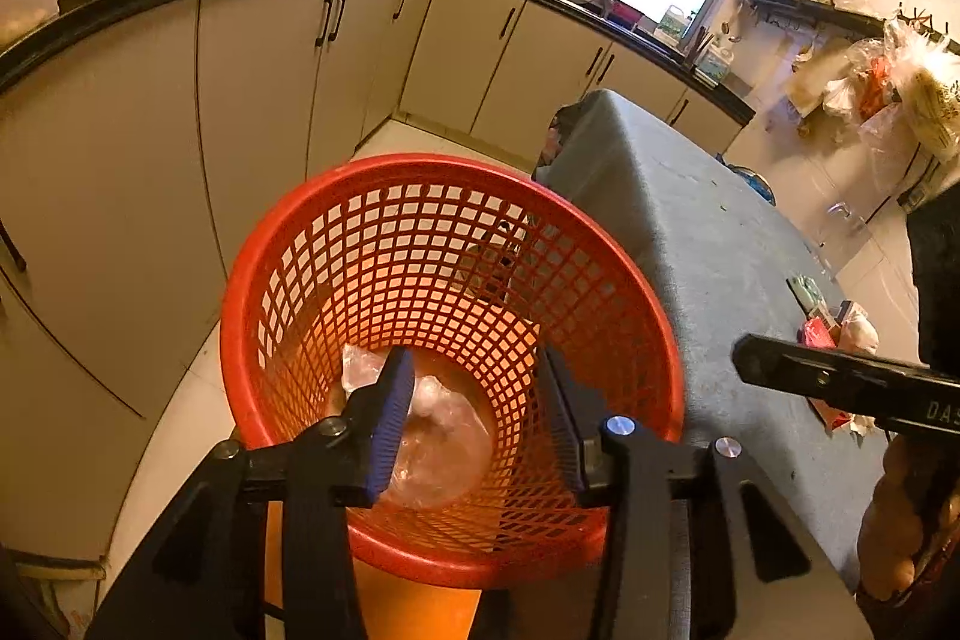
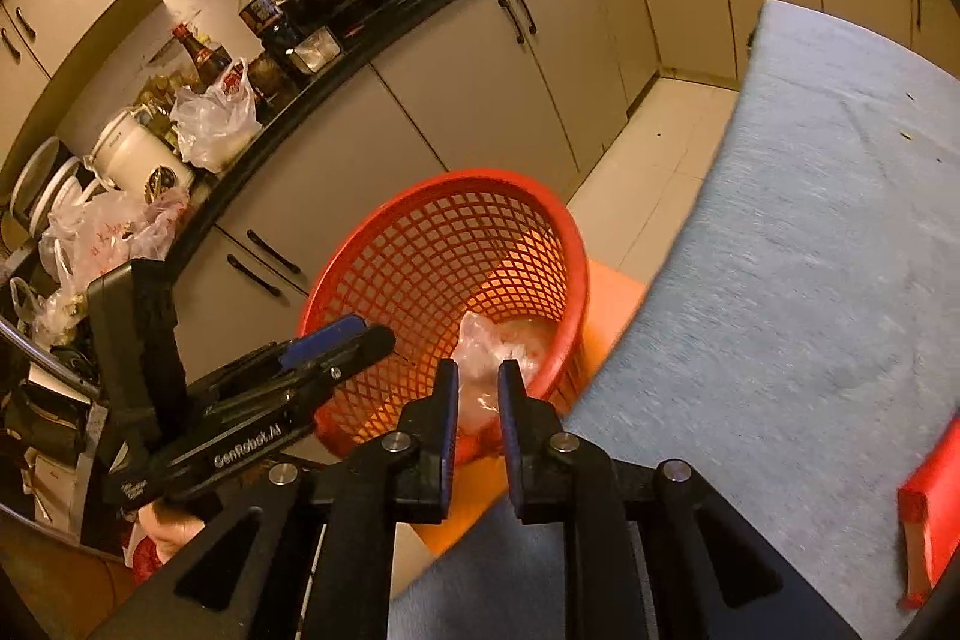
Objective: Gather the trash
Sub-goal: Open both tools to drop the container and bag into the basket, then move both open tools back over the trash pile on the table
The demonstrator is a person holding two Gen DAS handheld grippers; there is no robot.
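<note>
A red mesh trash basket (image 1: 456, 196) stands on an orange stool beside the table. Crumpled clear plastic trash (image 1: 438, 436) lies in its bottom. My left gripper (image 1: 474, 388) is open and empty above the basket's mouth. In the right wrist view the basket (image 2: 456, 256) holds the same plastic (image 2: 492, 346). My right gripper (image 2: 478, 388) is open with a narrow gap and empty, near the basket's rim; it also shows from the side in the left wrist view (image 1: 840, 382). More wrappers (image 1: 834, 328) lie on the table's far right.
A grey-covered table (image 2: 810, 220) lies to the right, with a red box (image 2: 930, 514) at its near right edge. Kitchen cabinets (image 1: 258, 70) and a cluttered black countertop (image 2: 336, 58) run behind the basket. The left gripper's body (image 2: 270, 400) is left of the basket.
</note>
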